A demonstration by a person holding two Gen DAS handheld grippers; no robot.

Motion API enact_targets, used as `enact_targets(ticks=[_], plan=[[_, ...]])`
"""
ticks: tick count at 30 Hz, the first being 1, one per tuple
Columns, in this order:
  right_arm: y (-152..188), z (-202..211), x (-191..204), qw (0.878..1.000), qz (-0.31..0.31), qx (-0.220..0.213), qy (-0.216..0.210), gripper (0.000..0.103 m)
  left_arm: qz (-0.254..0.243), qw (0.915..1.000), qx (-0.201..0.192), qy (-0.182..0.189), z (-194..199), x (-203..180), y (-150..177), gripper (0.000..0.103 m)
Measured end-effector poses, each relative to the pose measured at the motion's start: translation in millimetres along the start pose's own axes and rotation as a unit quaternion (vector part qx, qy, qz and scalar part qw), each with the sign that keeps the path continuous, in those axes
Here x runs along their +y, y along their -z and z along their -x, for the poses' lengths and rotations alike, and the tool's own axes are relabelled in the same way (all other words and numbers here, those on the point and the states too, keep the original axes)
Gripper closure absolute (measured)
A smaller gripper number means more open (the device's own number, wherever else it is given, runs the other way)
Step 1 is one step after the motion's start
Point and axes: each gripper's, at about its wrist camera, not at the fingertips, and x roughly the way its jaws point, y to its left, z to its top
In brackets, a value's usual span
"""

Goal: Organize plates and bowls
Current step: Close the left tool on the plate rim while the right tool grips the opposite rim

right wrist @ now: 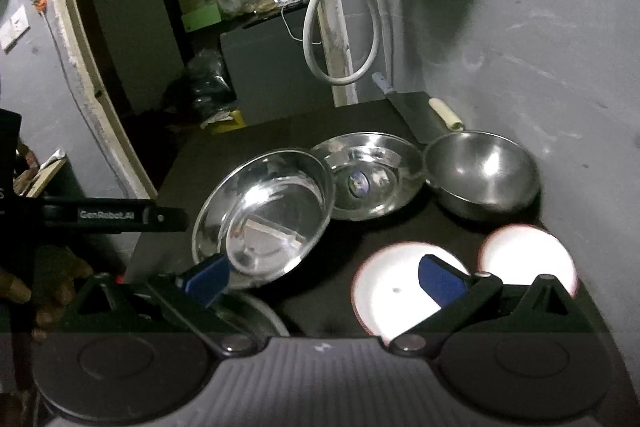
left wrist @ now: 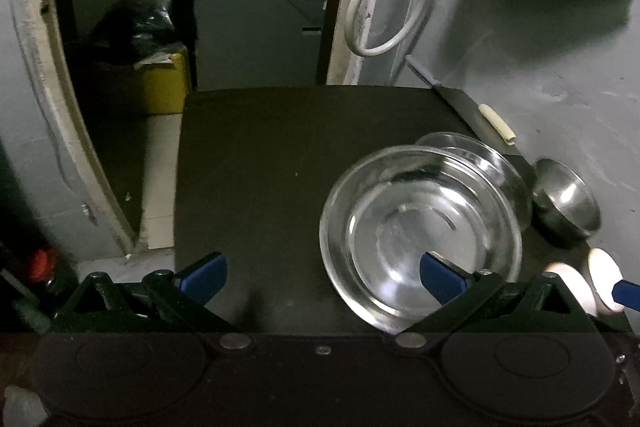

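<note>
A: What's in front of me?
B: A black table [right wrist: 352, 125] against the wall. On it: a steel plate [right wrist: 262, 217], a second plate [right wrist: 370, 179] behind it, a steel bowl [right wrist: 482, 175] far right, and two white plates [right wrist: 394, 291] nearest.
A: My grippers?
B: Left gripper [left wrist: 322, 277] spread wide, one fingertip [left wrist: 442, 277] over the plate [left wrist: 420, 239]. Right gripper [right wrist: 324, 277] spread too, holding nothing.

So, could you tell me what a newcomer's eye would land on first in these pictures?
Probably the two glaring white plates at the near right of the dark table, overexposed against everything around them. Next, the big glass bowl in the middle, tilted, with a second glass bowl behind it and a steel bowl by the grey wall. Both sets of tongs, left and right, stand open and empty.
</note>
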Motion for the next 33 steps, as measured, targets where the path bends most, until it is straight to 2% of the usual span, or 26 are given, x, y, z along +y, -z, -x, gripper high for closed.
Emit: enact_targets(ticks=[4, 9, 12, 22, 27, 30, 32, 33], plan=[[-11, -26, 14, 1.0, 0.008, 0.002, 0.012, 0.004, -0.006, 0.9999, 0.008, 0.01, -24, 6, -11, 0.001], [-16, -52, 26, 1.0, 0.01, 0.012, 0.024, 0.012, -0.008, 0.9994, 0.023, 0.025, -45, 14, -18, 0.002], [-16, -64, 29, 1.0, 0.003, 0.016, 0.026, 0.017, -0.005, 0.9989, 0.032, 0.034, -53, 18, -20, 0.007], [-15, -81, 31, 0.999, -0.013, 0.033, 0.028, 0.021, 0.009, 0.9964, 0.042, 0.074, -65, 21, -18, 0.025], [-12, -87, 33, 0.999, -0.018, 0.038, 0.026, 0.034, 0.01, 0.9959, 0.045, 0.078, -69, 19, -18, 0.028], [-11, -88, 34, 0.999, -0.023, 0.039, 0.027, 0.044, 0.005, 0.9949, 0.048, 0.088, -70, 18, -18, 0.042], [-11, -89, 35, 0.999, -0.022, 0.038, 0.031, 0.046, 0.003, 0.9939, 0.053, 0.097, -72, 18, -18, 0.057], [-11, -89, 35, 0.999, -0.021, 0.037, 0.033, 0.047, 0.003, 0.9934, 0.055, 0.101, -73, 17, -18, 0.059]])
